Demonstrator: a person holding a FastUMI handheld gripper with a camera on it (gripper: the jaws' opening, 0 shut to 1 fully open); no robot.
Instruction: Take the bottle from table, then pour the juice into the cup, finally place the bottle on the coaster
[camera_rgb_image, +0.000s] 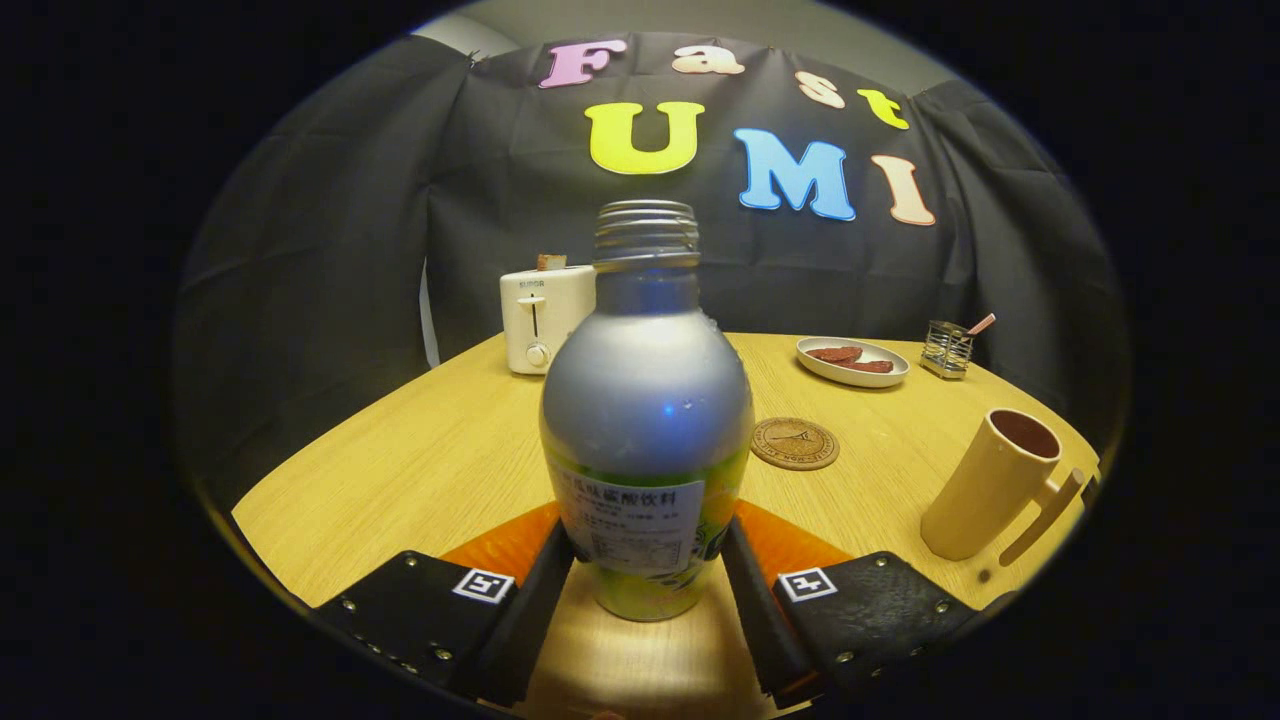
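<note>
An uncapped silver bottle (646, 400) with a green-and-white label stands upright between my fingers. My gripper (648, 548) is shut on the bottle, both fingers pressing its lower sides. I cannot tell whether its base touches the wooden table (420, 470). A round brown coaster (794, 443) lies just beyond the bottle to the right. A tan cup (990, 485) with a handle stands farther right, near the table's edge, with a dark inside.
A white toaster (545, 318) with a slice of bread sits at the back left, partly behind the bottle. At the back right are a white plate (815, 365) with dark food and a small wire holder (947, 348).
</note>
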